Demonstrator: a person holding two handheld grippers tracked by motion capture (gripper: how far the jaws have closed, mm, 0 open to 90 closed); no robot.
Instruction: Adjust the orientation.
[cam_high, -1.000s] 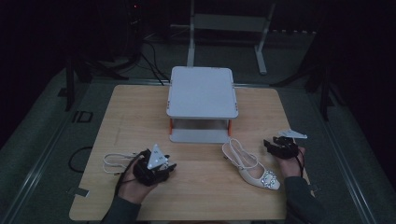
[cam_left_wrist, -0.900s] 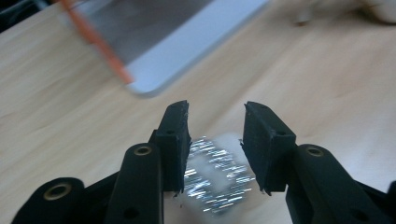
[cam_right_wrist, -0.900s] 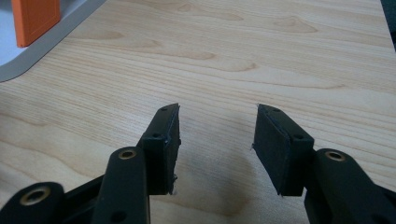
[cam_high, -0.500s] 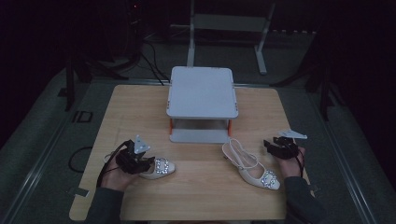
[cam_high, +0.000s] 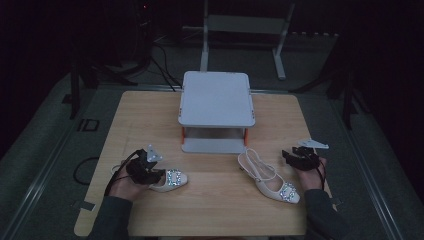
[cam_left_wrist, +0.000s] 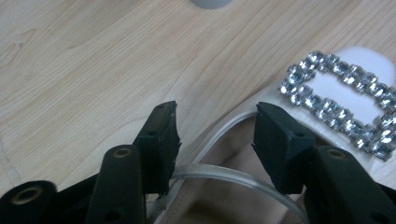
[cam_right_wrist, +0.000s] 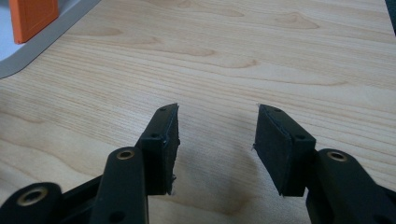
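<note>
High view: two pale slingback shoes on the table, each with a sparkly buckle on the toe. The left shoe lies at my left tongs, near the left edge; the right shoe lies just left of my right tongs. A grey two-tier rack stands at the far middle.

Left gripper view: my left tongs are spread, straddling the shoe's opening with the thin heel strap crossing between the jaws; nothing pinched yet. The high view cannot resolve this.

Right gripper view: my right tongs are spread over bare wood, holding nothing.

Handling judgement: shoe looks light, with a stiff sole; the strap is soft and would flop. The smooth upper may slip. Best hold is the firm side rim of the opening, clear of the stones in the buckle.
</note>
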